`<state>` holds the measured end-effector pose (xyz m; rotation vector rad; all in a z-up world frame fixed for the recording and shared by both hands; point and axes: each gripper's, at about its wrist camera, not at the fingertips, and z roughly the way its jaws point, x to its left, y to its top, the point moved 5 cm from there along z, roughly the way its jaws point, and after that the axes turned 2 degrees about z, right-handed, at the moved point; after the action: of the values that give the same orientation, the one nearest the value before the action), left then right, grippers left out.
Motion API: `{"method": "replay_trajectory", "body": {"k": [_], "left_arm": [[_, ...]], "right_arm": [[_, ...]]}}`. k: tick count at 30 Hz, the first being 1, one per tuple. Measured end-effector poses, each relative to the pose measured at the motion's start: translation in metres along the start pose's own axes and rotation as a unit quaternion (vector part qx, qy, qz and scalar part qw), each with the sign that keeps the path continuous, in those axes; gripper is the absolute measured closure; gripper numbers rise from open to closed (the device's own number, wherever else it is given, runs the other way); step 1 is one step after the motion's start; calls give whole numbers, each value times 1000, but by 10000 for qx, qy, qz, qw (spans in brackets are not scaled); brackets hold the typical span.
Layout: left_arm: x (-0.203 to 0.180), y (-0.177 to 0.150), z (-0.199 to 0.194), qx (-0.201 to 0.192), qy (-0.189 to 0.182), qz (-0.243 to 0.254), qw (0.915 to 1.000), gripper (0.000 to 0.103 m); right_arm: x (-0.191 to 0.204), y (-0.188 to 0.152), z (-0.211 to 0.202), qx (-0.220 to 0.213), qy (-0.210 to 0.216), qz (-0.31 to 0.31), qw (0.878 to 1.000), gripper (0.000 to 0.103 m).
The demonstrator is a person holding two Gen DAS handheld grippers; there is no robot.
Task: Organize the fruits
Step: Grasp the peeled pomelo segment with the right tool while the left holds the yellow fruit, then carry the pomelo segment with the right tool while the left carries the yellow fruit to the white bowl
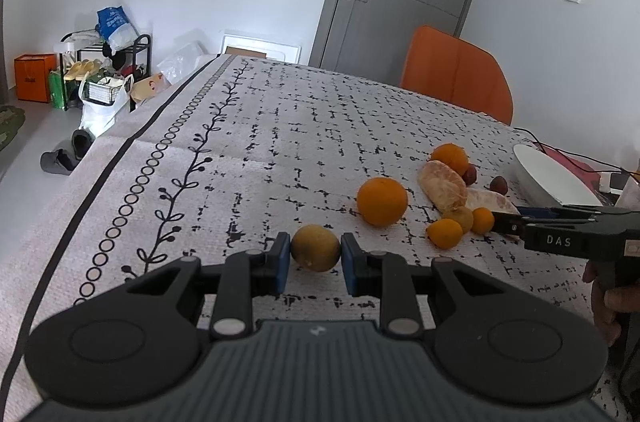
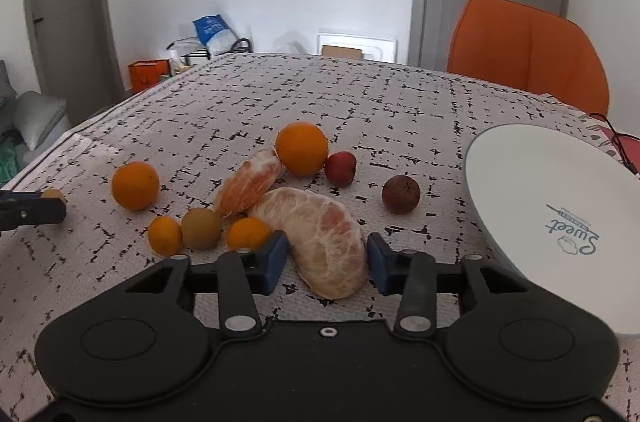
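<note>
In the left wrist view my left gripper (image 1: 315, 260) has its pads on both sides of a yellowish-green round fruit (image 1: 315, 247) on the tablecloth. An orange (image 1: 382, 201) lies beyond it. In the right wrist view my right gripper (image 2: 327, 256) is open around a large peeled pomelo segment (image 2: 320, 240); the pads stand just off its sides. A second peeled segment (image 2: 250, 182), two oranges (image 2: 302, 148) (image 2: 135, 184), small kumquats (image 2: 248, 233), a brownish fruit (image 2: 201, 227) and two dark red fruits (image 2: 340, 168) (image 2: 401, 193) lie around. A white plate (image 2: 532, 182) sits at the right.
An orange chair (image 2: 528, 50) stands behind the table's far right edge. The patterned tablecloth (image 1: 240, 142) stretches to the left and far side. Black cables (image 2: 620, 142) lie beyond the plate. Bags and a shoe rack (image 1: 108, 62) stand on the floor at the far left.
</note>
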<state>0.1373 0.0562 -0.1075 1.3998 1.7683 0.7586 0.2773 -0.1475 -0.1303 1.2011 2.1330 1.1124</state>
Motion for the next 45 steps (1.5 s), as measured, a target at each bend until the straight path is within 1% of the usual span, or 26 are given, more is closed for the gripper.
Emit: {"method": "replay_trajectory", "body": {"k": [3, 11, 20, 25, 30, 35, 45], "left_arm": [[-5, 2, -1, -34, -20, 75, 10000, 77], [-24, 11, 0, -112, -151, 276, 9994, 77], [-52, 20, 5, -175, -398, 524, 9977, 77], [-68, 28, 7, -234, -529, 673, 9961, 77], [-88, 34, 12, -243, -703, 818, 9939, 77], [-113, 37, 19, -245, -878, 973, 9911, 77], [-155, 38, 36, -171, -1080, 1208, 9866, 77]], "right_arm": [[-7, 2, -7, -81, 124, 175, 9997, 67], [-18, 2, -28, -296, 225, 414, 9984, 69], [-26, 9, -54, -626, 205, 459, 9968, 69], [-37, 14, -66, -825, 140, 599, 9947, 69], [-51, 15, -81, -1025, -16, 718, 9921, 69], [-68, 9, -89, -1087, -176, 853, 9903, 69], [-110, -9, -102, -1120, -468, 1218, 9851, 69]]}}
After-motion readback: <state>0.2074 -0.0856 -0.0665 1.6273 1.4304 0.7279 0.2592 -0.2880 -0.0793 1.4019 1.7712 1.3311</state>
